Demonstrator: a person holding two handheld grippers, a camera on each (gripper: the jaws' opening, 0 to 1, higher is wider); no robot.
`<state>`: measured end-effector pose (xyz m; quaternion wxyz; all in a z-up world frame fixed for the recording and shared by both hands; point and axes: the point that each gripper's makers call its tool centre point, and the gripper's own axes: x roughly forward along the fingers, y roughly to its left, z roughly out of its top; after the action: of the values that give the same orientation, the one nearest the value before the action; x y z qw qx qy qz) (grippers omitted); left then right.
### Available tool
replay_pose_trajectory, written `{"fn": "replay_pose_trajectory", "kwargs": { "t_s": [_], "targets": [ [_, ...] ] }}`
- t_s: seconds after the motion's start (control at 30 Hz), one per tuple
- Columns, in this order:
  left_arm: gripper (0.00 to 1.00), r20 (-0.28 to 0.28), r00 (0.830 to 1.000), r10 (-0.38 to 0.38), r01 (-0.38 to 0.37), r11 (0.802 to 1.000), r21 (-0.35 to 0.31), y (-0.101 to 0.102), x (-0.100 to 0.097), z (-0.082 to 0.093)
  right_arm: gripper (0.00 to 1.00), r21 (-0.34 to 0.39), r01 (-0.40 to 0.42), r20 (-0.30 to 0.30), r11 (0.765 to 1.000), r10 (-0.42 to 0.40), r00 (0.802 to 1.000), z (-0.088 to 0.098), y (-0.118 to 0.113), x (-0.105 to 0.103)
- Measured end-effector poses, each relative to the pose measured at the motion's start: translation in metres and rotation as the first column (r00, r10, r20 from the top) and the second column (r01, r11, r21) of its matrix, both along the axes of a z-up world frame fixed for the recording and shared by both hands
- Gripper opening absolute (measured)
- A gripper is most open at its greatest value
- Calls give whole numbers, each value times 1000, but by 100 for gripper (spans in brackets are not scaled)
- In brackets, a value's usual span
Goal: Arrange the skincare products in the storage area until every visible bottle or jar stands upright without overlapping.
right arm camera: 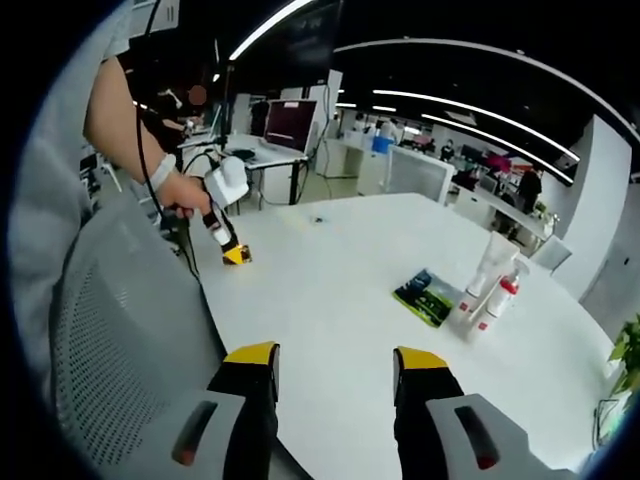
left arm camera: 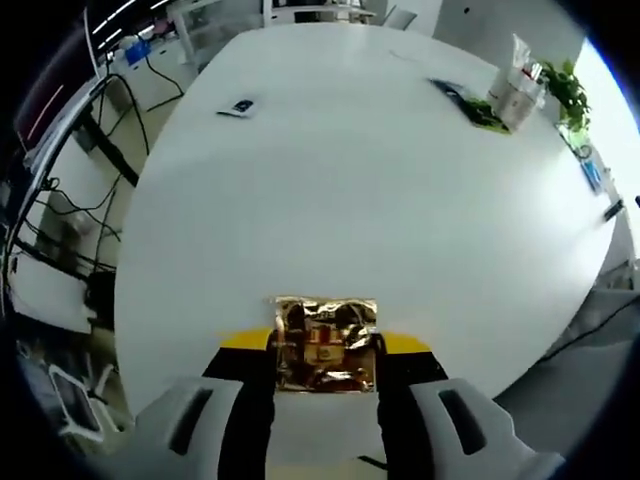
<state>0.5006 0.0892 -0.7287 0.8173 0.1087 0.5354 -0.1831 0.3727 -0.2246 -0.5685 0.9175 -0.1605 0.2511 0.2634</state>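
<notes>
My left gripper [left arm camera: 326,342] is shut on a shiny gold foil packet [left arm camera: 325,330], which sits squarely between the yellow-tipped jaws just above the near part of the white table [left arm camera: 340,200]. The same gripper [right arm camera: 232,252] appears in the right gripper view in a person's hand [right arm camera: 182,192], at the table's left edge. My right gripper [right arm camera: 335,355] is open over the near table edge, with nothing between its jaws. A clear tall bottle [right arm camera: 490,262] and a white spray bottle with a red collar [right arm camera: 505,290] stand upright far to the right; both bottles [left arm camera: 515,90] also show in the left gripper view.
A flat green packet [right arm camera: 428,297] lies beside the bottles, seen too as a green packet [left arm camera: 470,105] in the left gripper view. A small dark object [left arm camera: 238,107] lies far back. A grey mesh chair [right arm camera: 120,340] stands at the left, and a green plant [left arm camera: 570,90] beyond the bottles.
</notes>
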Motion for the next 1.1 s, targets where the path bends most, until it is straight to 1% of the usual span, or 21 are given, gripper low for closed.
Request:
{"fn": "replay_pose_trajectory", "kwargs": {
  "t_s": [0.07,0.13,0.2,0.27,0.5,0.63,0.67,0.8,0.87,0.9,0.93,0.97,1.03,1.07,1.1],
  "targets": [
    [39,-7,1000,-6,6,1000,3,1,-1,0,41,-2,-5,2,1000,5,1000,0,1,0],
    [38,-17,1000,11,-11,1000,-2,0,-1,0,41,0,-6,3,1000,6,1000,1,1,0],
    [38,-30,999,23,-23,999,-28,-4,-2,1,41,-1,-6,4,1000,6,1000,1,1,0],
    [38,-29,999,26,-27,998,-51,-9,-4,5,41,-1,-5,6,1000,5,1000,1,1,0],
    [38,7,999,43,-41,993,-115,-26,-1,21,41,1,-11,16,1000,11,1000,3,2,0],
    [38,43,998,48,-41,986,-160,-38,2,36,41,-1,-17,22,1000,17,1000,4,3,0],
    [38,58,997,55,-44,982,-185,-44,3,43,41,0,-18,23,1000,18,1000,4,3,0],
    [38,101,993,57,-30,967,-252,-62,3,61,40,-5,-25,26,1000,25,999,5,4,-1],
    [38,123,991,55,-17,957,-290,-75,0,71,40,-6,-31,28,1000,31,999,5,5,-1],
    [38,143,988,49,0,947,-320,-84,-1,77,41,-6,-35,28,999,35,999,5,6,-2],
    [38,153,987,53,1,943,-332,-88,-2,80,42,3,-43,25,999,43,999,6,8,-3],
    [38,143,988,59,-5,938,-346,-91,-6,82,43,14,-49,28,999,49,998,7,11,-4],
    [38,150,985,80,-14,917,-398,-102,-8,91,43,11,-64,38,998,63,997,9,14,-5],
    [38,155,984,86,-11,904,-428,-109,-10,98,43,12,-67,37,998,66,997,8,15,-6],
    [38,156,984,89,-11,896,-444,-113,-12,102,43,14,-70,39,997,70,997,9,16,-6]
  ]
}}
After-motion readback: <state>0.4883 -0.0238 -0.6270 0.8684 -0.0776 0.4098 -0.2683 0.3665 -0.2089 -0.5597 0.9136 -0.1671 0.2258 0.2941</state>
